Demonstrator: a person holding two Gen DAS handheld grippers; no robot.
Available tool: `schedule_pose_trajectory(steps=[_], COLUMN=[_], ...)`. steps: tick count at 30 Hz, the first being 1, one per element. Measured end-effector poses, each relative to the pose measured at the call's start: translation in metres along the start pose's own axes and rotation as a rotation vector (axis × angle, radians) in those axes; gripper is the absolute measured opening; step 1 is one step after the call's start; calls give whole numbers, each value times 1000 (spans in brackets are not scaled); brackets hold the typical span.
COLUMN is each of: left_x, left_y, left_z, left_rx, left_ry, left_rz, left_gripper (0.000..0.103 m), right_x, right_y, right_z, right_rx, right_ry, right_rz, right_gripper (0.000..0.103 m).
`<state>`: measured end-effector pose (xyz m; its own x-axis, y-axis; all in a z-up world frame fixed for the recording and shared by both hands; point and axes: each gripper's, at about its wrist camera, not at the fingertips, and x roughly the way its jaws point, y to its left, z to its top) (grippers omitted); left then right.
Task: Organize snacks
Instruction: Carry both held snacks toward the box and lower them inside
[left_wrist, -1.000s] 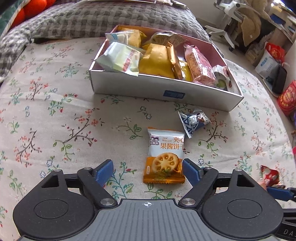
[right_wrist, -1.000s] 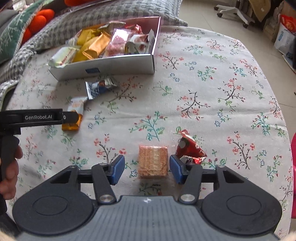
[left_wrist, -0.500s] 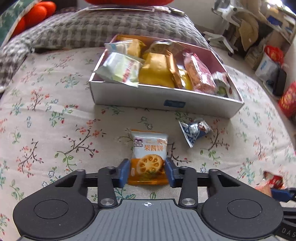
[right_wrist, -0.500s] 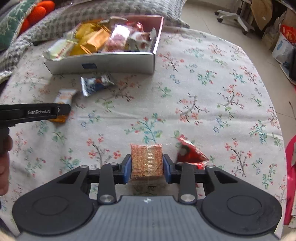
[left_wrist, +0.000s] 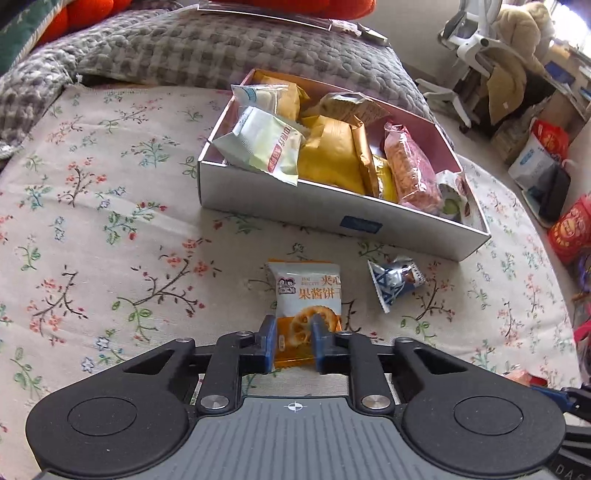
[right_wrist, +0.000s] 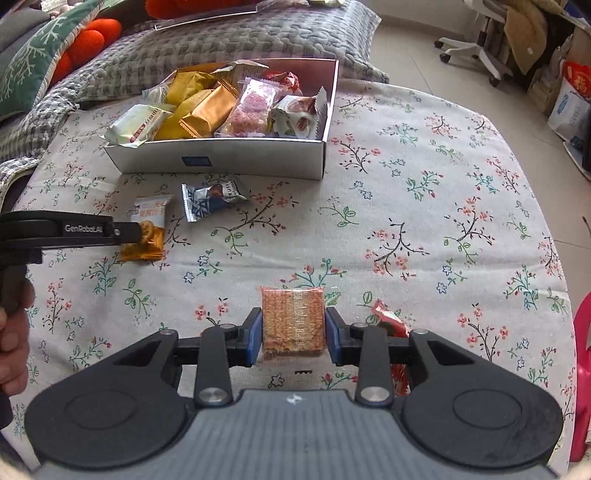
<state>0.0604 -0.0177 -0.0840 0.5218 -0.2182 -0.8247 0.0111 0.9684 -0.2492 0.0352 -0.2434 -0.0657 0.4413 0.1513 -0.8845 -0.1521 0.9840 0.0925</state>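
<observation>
A white box (left_wrist: 280, 201) (right_wrist: 258, 158) packed with several snack packets stands on the floral cloth. My left gripper (left_wrist: 293, 338) is shut on the near end of a jam biscuit packet (left_wrist: 306, 291), white and orange; it also shows in the right wrist view (right_wrist: 149, 229), lifted a little off the cloth. My right gripper (right_wrist: 293, 334) is shut on a square brown cracker packet (right_wrist: 293, 321). A blue-and-silver wrapped snack (left_wrist: 393, 284) (right_wrist: 210, 199) lies loose in front of the box. A red wrapped snack (right_wrist: 388, 321) lies just right of my right gripper.
A grey quilted cushion (left_wrist: 207, 48) lies behind the box. Orange and green pillows (right_wrist: 85, 40) are at the far left. Chairs and bags (left_wrist: 535, 147) stand on the floor to the right. The person's hand (right_wrist: 11, 332) holds the left gripper's handle.
Both grippers closed from open: the left onto the jam biscuit packet, the right onto the cracker packet. Both packets have risen slightly and the views have pulled back.
</observation>
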Motion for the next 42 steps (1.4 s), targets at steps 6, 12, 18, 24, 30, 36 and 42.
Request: schedule_pose_trajectory(steps=[6, 12, 18, 24, 30, 36, 42], left_x=[8, 21, 11, -16, -39, -48, -47], left_y=[-15, -25, 4, 2, 1, 7, 4], left_z=[0, 0, 11, 14, 26, 45, 61], left_rx=[43, 146, 16, 2, 1, 12, 1], left_ry=[-19, -82, -72, -124, -194, -252, -265], left_rz=[33, 148, 86, 25, -9, 3, -26], left_gripper=[80, 44, 37, 37, 37, 37, 37], right_x=[-1, 2, -1, -4, -4, -4, 3], right_y=[3, 4, -3, -2, -12, -26, -24], right_z=[2, 5, 8, 10, 13, 24, 42], right_rx=[-5, 5, 50, 63, 101, 175, 207], right_ry=[-12, -19, -41, -64, -82, -124, -161], right_rz=[9, 13, 31, 57, 47, 48, 78], right_gripper=[31, 31, 31, 31, 31, 31, 31])
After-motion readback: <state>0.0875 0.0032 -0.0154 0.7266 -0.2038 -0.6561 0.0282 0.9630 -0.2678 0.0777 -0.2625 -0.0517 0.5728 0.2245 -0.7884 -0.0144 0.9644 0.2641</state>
